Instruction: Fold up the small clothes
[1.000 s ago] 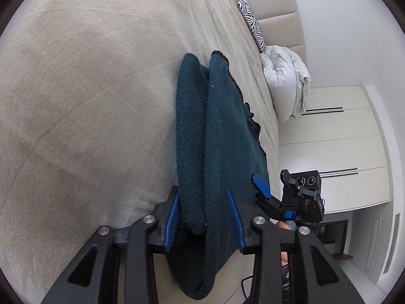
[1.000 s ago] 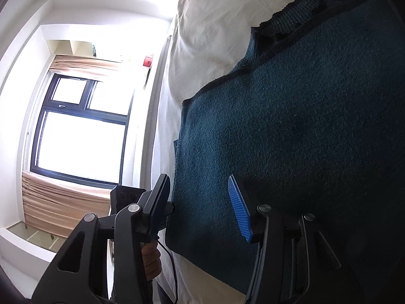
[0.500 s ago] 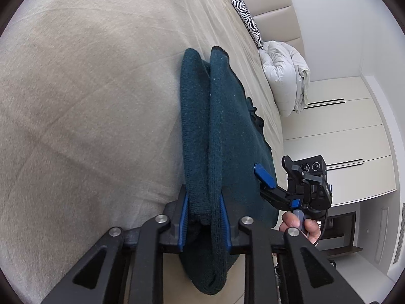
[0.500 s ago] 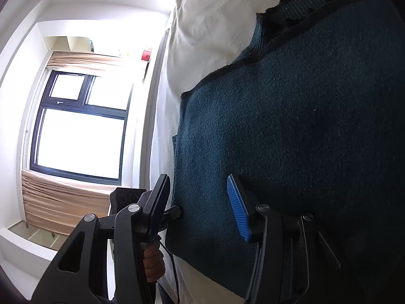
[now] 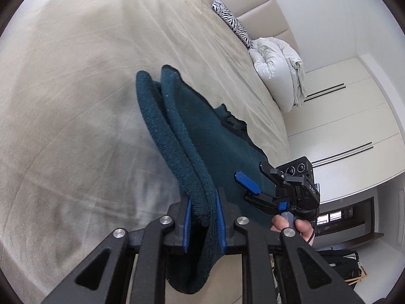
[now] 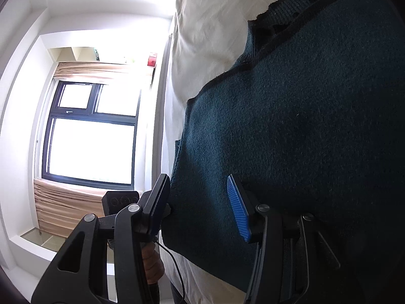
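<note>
A dark teal knit garment (image 5: 202,136) lies on the beige bed (image 5: 76,101) near its front edge, with one edge doubled over. My left gripper (image 5: 202,202) is shut on that doubled edge and holds it up off the sheet. In the right wrist view the garment (image 6: 303,126) fills the right side. My right gripper (image 6: 200,197) is open with its jaws spread wide against the garment's near edge; the cloth sits between its blue pads (image 6: 238,207). It also shows in the left wrist view (image 5: 255,190), at the garment's far side.
A white duvet (image 5: 278,68) and a zebra-print pillow (image 5: 233,20) lie at the head of the bed. White wardrobes (image 5: 341,131) stand beyond the bed. A window with beige curtains (image 6: 93,136) is on the other side. The bed's edge runs just below the garment.
My left gripper has closed on the folded edge and lifted it, tilting the cloth. My right gripper has stayed open at the garment's edge.
</note>
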A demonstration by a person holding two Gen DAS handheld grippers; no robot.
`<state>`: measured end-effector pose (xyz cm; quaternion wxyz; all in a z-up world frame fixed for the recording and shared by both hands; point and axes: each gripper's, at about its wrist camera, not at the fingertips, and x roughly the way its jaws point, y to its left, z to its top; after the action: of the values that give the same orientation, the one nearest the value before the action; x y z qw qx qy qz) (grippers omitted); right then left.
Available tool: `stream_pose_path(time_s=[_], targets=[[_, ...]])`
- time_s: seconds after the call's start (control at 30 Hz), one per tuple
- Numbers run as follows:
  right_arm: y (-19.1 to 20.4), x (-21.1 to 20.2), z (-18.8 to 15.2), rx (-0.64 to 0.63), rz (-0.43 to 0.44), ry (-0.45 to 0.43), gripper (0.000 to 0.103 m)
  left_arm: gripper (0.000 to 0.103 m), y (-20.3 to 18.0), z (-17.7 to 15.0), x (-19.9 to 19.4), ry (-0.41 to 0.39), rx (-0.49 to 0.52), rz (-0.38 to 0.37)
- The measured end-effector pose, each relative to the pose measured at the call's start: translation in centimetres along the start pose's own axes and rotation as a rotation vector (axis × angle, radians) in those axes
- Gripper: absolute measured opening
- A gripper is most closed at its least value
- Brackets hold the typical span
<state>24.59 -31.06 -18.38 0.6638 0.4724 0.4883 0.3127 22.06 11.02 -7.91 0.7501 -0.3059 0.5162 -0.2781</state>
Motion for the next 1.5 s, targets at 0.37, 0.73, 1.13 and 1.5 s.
stream_pose_path(time_s=[0.37,0.73,1.13,1.5], targets=[[-5.5,-15.1,1.9,0.095,0.124,-0.195,0.048,0.019,-18.5,-2.4,13.2,0.170,0.363,0.095],[-11.7,-20.5,1.5,0.185,0.096,-0.201,0.046,0.037,-19.1,-6.6,18.5,0.238,0.360,0.087],[-8.5,-18.0,1.6,0.158,-0.082,-0.063,0.046,0.037,-17.0,-9.3,13.4,0.091,0.410,0.165],[-6.6,-17.9,3.3,0.125,-0.197,-0.080,0.043,0.037,-17.2,-12.8,15.8,0.098,0.545,0.209]])
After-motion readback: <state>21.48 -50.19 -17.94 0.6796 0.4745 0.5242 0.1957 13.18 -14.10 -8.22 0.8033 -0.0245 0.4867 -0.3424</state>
